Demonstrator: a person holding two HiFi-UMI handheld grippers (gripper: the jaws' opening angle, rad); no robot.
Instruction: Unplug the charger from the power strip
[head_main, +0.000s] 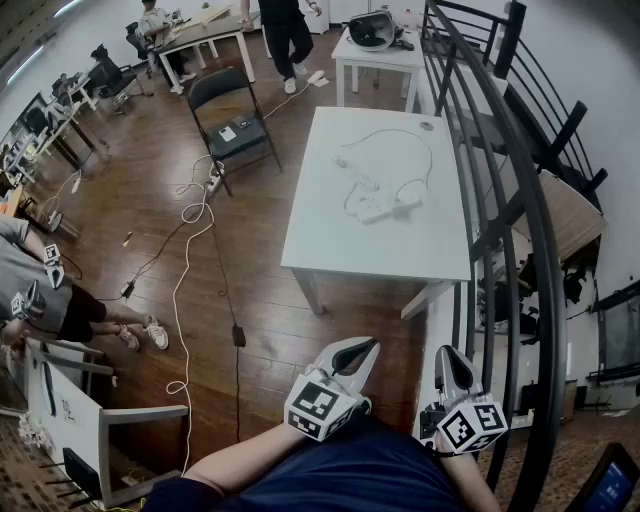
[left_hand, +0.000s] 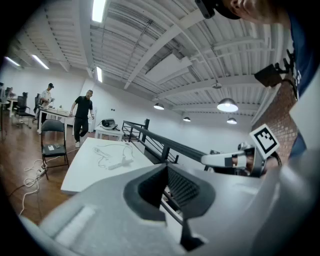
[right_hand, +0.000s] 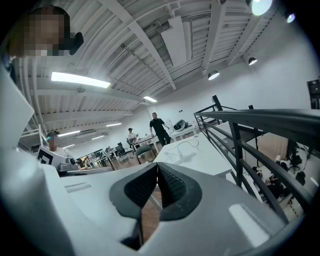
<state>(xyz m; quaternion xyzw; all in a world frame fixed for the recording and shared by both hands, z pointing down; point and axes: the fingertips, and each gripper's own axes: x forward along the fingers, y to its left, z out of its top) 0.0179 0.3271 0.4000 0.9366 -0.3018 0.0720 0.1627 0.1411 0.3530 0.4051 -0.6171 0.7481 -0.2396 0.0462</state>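
left gripper (head_main: 368, 345) is tucked low against the person's body, jaws pressed together on nothing. in its own view the ribbed pads (left_hand: 182, 187) meet, with only the table beyond. right gripper (head_main: 452, 352), just beside it, is closed and empty too. both seem held in close because the reach has not begun: the table (head_main: 330, 240) stands well ahead.

at the left, floor cables (head_main: 190, 213) trail past a chair (head_main: 225, 85) with a small flat item on its seat. on the tabletop the power strip (head_main: 388, 207) lies near the right edge, about midway, and a white cable (head_main: 428, 150) loops toward the far right corner. the charger is presumably plugged in there, but it is too small to single out. a railing (head_main: 522, 185) runs along the right. no container shows.
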